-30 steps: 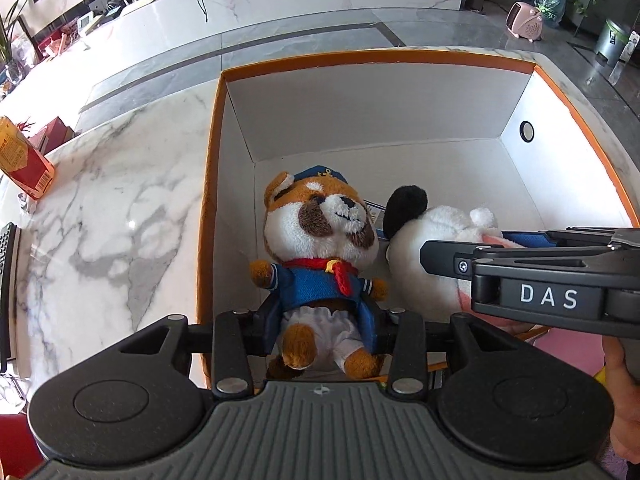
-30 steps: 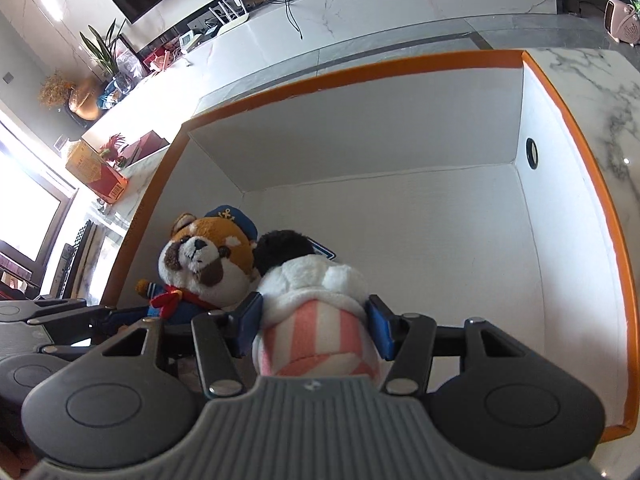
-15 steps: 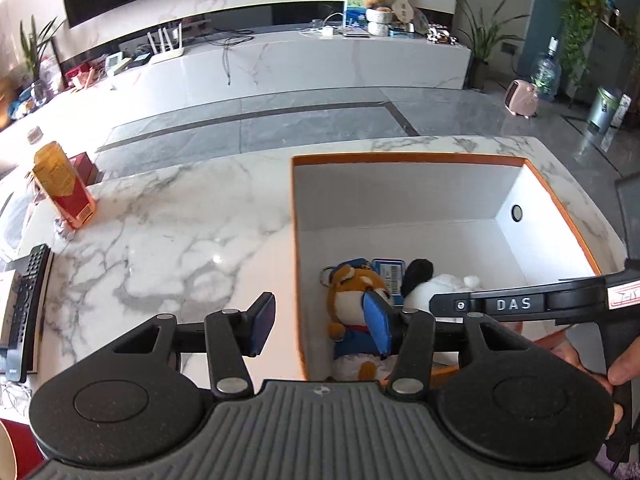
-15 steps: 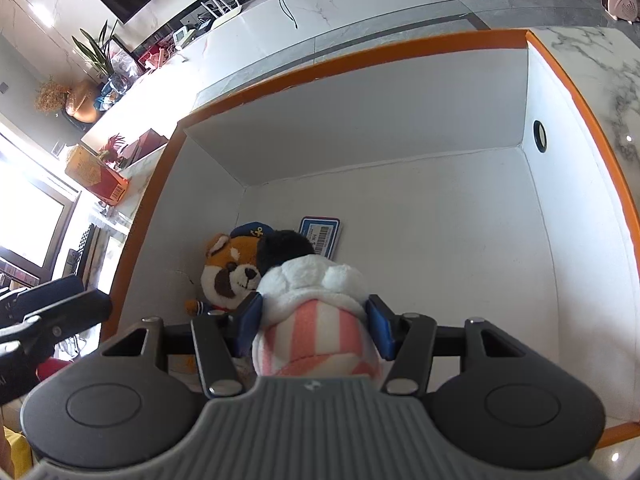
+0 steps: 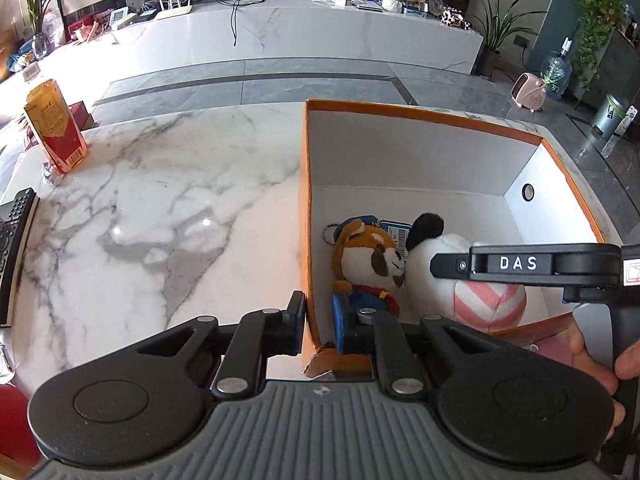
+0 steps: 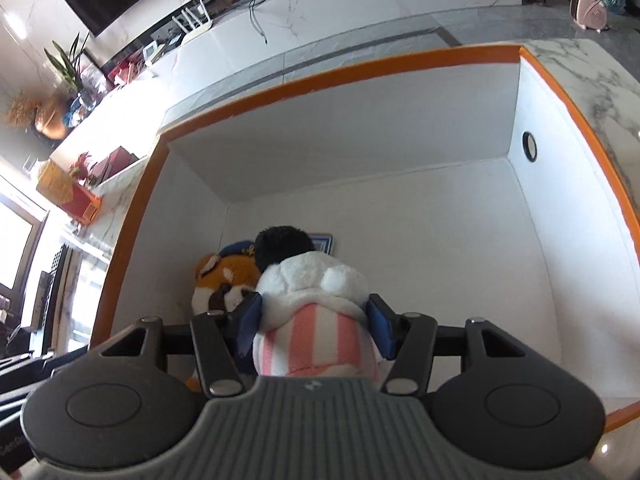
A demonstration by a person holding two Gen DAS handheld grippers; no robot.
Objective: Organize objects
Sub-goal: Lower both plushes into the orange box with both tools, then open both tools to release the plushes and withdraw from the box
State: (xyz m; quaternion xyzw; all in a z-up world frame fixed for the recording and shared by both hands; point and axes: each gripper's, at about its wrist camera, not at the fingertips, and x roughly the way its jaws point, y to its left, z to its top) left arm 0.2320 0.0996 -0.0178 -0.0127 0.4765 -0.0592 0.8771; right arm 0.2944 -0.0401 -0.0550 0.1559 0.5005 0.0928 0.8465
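The right hand-held gripper (image 6: 314, 330) clenches a white plush with a pink-striped body (image 6: 316, 320) low inside the orange-rimmed box (image 5: 424, 118) — just beside a fox plush in a blue sailor outfit (image 5: 368, 264) lying in the box's near-left corner. The left hand-held gripper (image 5: 320, 326) is released, holding nothing, its fingers straddling the box's left wall above the marble desk (image 5: 160, 200).

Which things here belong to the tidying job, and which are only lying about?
Belong to the job:
orange-rimmed box
sailor fox plush
striped white plush, held by right hand-held gripper

Just lying about:
red-yellow carton
remote control
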